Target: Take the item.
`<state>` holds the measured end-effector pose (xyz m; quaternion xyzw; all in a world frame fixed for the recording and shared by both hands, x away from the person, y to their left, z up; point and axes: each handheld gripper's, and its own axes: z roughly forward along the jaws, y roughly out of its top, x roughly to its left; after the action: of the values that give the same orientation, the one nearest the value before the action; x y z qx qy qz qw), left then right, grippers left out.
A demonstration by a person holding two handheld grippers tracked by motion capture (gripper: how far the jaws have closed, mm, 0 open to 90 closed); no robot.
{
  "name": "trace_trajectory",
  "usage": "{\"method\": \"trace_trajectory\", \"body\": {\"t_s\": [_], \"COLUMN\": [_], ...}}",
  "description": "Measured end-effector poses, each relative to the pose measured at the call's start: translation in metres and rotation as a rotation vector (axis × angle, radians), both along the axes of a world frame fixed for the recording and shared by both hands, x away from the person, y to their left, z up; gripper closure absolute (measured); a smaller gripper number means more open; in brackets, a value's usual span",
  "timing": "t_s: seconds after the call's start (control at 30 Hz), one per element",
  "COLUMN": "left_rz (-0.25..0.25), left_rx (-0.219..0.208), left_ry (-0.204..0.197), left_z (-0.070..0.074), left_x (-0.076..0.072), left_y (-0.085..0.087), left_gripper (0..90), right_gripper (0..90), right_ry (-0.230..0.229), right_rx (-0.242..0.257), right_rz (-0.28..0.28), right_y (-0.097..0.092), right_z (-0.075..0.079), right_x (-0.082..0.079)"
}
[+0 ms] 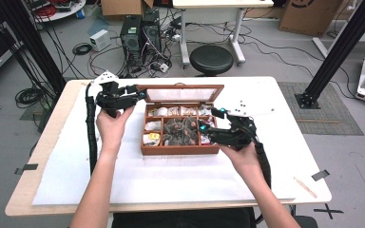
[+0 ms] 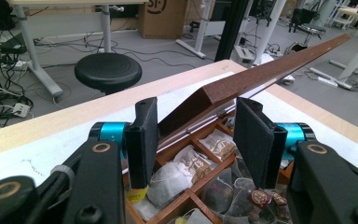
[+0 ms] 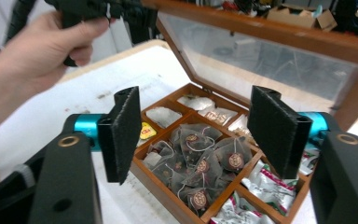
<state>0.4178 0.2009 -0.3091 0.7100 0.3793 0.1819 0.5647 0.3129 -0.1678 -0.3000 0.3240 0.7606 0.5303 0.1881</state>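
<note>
The wooden tea box [image 1: 179,148] sat on the white-covered worktop [image 1: 138,180] with its glass-paned lid [image 1: 184,93] raised at the back. The left claw [image 1: 140,94] hovered at the lid's left corner; in the left gripper view its jaws stood well apart, the lid's wooden frame edge [image 2: 270,70] running up between and beyond them, no pad pressing on it as far as could be seen. The right claw [image 1: 208,127] stood just over the box's right-hand compartments, jaws wide and empty — in the right gripper view the heap of dark pyramid tea bags [image 3: 198,161] lay directly ahead between the jaws, with white-and-green sachets [image 3: 256,186] below the right-hand jaw.

The step in hand looked like picking a tea bag while the other claw steadied the lid. To do it well, the left claw would best close gently on the frame edge, not the pane, and keep the lid past upright so it could not drop on the right claw. The right claw should come down nearly vertical over one bag at the top of the heap, jaws straddling its peak rather than a divider, then close softly — the bags looked thin and crushable, and their strings could drag neighbours out. Lifting slowly and straight would let any tangled strings fall away.
</note>
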Motion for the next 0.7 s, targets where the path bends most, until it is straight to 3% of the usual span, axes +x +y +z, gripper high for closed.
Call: {"method": "trace_trajectory", "body": {"t_s": [0.33, 0.7], "left_rz": [-0.002, -0.004], "left_rx": [-0.002, -0.004], "left_ry": [-0.001, -0.001], "left_z": [0.0, 0.0], "left_x": [0.001, 0.001], "left_y": [0.0, 0.001], "left_gripper": [50.4, 50.4], "right_gripper": [51.1, 66.2], "right_ry": [0.093, 0.191], "right_rx": [-0.029, -0.093], "right_rz": [-0.068, -0.15], "right_y": [0.042, 0.071], "right_z": [-0.025, -0.06], "right_x": [0.016, 0.041]}}
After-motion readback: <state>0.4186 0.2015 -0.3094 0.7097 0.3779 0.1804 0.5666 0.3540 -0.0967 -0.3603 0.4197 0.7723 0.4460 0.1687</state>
